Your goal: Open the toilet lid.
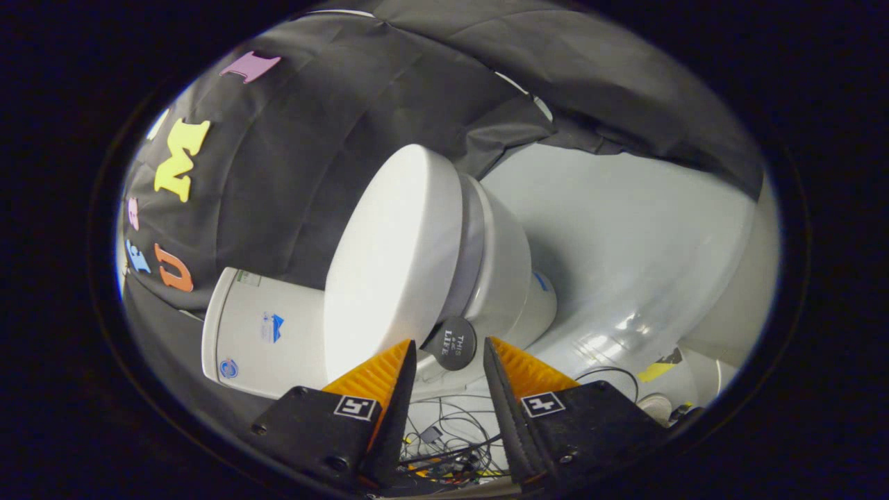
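The view is rolled sideways, so the white toilet appears tipped over. Its lid (389, 257) lies down on the seat and bowl (503, 271), with the tank (257, 333) behind it. A dark round pull tab (453, 347) sticks out from the lid's front edge. My gripper (450, 342) is open with the tab sitting between its fingertips. A thin gap shows on each side of the tab, so neither finger presses on it.
Black cloth wall (312, 160) hangs behind the tank and lid. The glossy white floor (625, 264) spreads beside the bowl. A tangle of cables (451, 434) lies below the fingers, and yellow tape (656, 371) marks the floor near a small round white object (656, 406).
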Action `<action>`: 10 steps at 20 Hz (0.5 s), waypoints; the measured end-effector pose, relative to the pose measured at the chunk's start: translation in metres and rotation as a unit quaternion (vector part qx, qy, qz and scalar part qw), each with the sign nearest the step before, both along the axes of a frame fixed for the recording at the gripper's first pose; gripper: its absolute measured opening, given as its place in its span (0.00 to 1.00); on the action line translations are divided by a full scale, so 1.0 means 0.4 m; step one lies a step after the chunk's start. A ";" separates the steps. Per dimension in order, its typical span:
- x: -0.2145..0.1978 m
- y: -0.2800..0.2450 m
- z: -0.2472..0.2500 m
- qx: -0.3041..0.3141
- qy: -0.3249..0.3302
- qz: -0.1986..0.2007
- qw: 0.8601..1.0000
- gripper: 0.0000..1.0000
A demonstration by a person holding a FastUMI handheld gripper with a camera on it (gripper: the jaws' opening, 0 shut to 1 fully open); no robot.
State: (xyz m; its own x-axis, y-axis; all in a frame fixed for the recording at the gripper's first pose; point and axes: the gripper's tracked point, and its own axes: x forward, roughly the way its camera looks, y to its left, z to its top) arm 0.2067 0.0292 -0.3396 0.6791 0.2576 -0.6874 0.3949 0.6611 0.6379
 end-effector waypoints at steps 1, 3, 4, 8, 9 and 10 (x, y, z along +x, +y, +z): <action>0.005 0.000 -0.004 0.000 0.000 0.000 1.000 0.61; 0.013 0.007 -0.014 0.007 0.004 0.004 1.000 0.57; 0.015 0.008 -0.023 0.008 0.009 0.003 1.000 0.52; 0.027 -0.002 -0.024 0.031 0.007 -0.010 0.999 0.42; 0.027 0.002 -0.033 0.031 0.011 -0.010 0.999 0.38; 0.023 0.006 -0.034 0.036 0.016 -0.008 0.999 0.32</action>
State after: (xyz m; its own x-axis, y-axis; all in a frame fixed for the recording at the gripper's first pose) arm 0.2160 0.0317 -0.3531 0.6620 0.2962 -0.6885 0.4251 0.6082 0.6704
